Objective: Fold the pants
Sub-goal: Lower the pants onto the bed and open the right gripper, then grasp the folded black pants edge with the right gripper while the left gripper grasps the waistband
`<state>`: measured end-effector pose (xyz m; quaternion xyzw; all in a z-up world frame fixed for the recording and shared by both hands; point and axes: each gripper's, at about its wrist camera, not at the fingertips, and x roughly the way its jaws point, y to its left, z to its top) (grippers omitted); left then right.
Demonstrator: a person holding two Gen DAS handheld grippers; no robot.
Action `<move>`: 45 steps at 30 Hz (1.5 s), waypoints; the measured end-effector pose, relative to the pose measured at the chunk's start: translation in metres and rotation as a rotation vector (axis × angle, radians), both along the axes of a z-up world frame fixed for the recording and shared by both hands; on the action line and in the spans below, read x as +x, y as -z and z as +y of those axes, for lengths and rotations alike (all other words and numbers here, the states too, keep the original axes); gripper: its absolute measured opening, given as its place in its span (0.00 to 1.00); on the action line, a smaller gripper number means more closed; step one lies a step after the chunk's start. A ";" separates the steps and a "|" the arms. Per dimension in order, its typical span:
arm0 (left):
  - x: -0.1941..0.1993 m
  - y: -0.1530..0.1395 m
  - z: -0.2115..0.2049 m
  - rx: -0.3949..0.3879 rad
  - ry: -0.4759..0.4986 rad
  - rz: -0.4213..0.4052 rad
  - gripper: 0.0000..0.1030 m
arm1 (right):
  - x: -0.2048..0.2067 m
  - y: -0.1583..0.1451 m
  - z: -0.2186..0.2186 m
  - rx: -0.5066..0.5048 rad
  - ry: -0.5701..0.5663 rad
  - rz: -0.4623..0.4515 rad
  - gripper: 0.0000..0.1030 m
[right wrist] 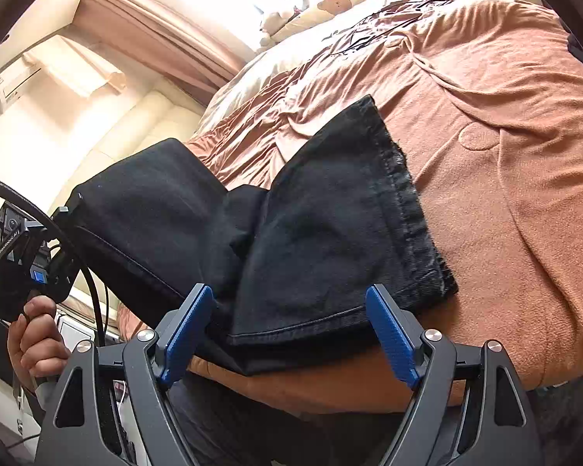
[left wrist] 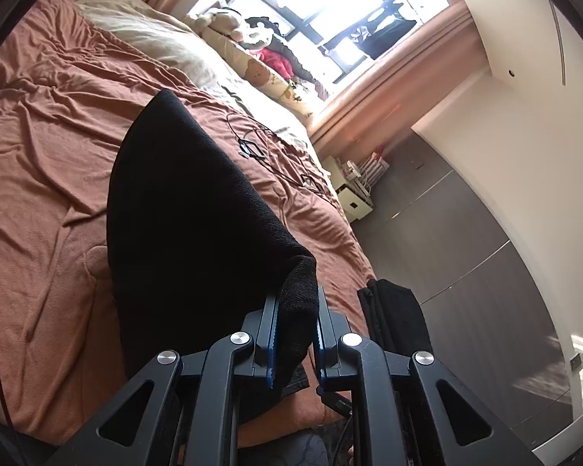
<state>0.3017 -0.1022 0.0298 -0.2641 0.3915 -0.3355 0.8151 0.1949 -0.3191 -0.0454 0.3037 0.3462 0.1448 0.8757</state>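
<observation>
Black pants (left wrist: 190,225) lie partly folded on the rust-brown bed cover (left wrist: 39,147). My left gripper (left wrist: 297,334) is shut on a thick fold of the pants and lifts that edge off the bed. In the right wrist view the pants (right wrist: 330,240) rest near the bed's front edge with the hem end (right wrist: 404,194) laid on top. My right gripper (right wrist: 291,330) is open, its blue pads (right wrist: 186,330) either side of the pants' near edge, holding nothing. The left gripper (right wrist: 39,268) shows there, held by a hand, with the pants rising to it.
The bed cover (right wrist: 524,155) is wrinkled. A thin black cable (left wrist: 268,151) lies on it toward the pillows (left wrist: 167,42). Stuffed toys (left wrist: 252,35) sit by the window. A white nightstand (left wrist: 353,190) and grey wardrobe doors (left wrist: 466,256) stand beside the bed.
</observation>
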 end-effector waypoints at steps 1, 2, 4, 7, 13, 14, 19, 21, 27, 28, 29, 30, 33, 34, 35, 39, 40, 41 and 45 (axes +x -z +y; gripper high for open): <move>0.000 0.001 -0.006 0.002 0.010 0.002 0.15 | -0.002 0.000 -0.005 0.005 0.006 -0.001 0.78; 0.000 0.002 -0.013 0.003 0.020 0.005 0.15 | -0.005 0.000 -0.010 0.009 0.014 -0.001 0.78; 0.001 0.005 -0.026 0.005 0.042 0.011 0.15 | -0.009 0.002 -0.020 0.018 0.027 -0.003 0.78; 0.002 0.013 -0.050 0.015 0.083 0.025 0.15 | -0.020 0.003 -0.032 0.030 0.048 -0.004 0.78; 0.003 0.049 -0.106 0.043 0.187 0.097 0.15 | -0.032 0.011 -0.054 0.046 0.085 0.016 0.78; 0.002 0.055 -0.113 0.049 0.202 0.110 0.15 | -0.033 0.012 -0.058 0.048 0.092 0.019 0.78; -0.007 0.084 -0.134 0.082 0.252 0.167 0.15 | -0.040 0.015 -0.075 0.073 0.131 0.026 0.78; -0.011 0.089 -0.134 0.096 0.271 0.181 0.15 | -0.041 0.016 -0.080 0.091 0.132 0.022 0.78; -0.013 0.095 -0.120 0.061 0.277 0.225 0.25 | -0.034 0.014 -0.079 0.125 0.107 0.013 0.78; -0.013 0.094 -0.117 0.056 0.273 0.221 0.30 | -0.031 0.014 -0.078 0.130 0.100 0.011 0.78; -0.013 0.093 -0.115 0.062 0.260 0.212 0.31 | -0.028 0.013 -0.077 0.133 0.093 0.008 0.78; -0.012 0.092 -0.110 0.071 0.242 0.210 0.32 | -0.025 0.012 -0.076 0.134 0.084 0.005 0.78; -0.009 0.093 -0.093 0.050 0.203 0.217 0.35 | -0.013 0.008 -0.071 0.130 0.059 -0.001 0.78; -0.007 0.093 -0.087 0.055 0.185 0.218 0.35 | -0.010 0.007 -0.068 0.129 0.049 -0.001 0.78; -0.008 0.094 -0.081 0.061 0.168 0.218 0.35 | -0.005 0.007 -0.066 0.125 0.041 0.002 0.78; 0.001 0.101 -0.055 0.070 0.103 0.243 0.35 | 0.018 0.010 -0.058 0.106 0.016 0.022 0.78; 0.003 0.103 -0.046 0.074 0.087 0.245 0.35 | 0.022 0.011 -0.057 0.105 0.010 0.027 0.78; 0.005 0.104 -0.039 0.080 0.070 0.247 0.35 | 0.029 0.011 -0.055 0.100 0.003 0.032 0.78; 0.014 0.114 -0.015 0.085 0.021 0.271 0.35 | 0.053 0.011 -0.049 0.076 -0.022 0.046 0.78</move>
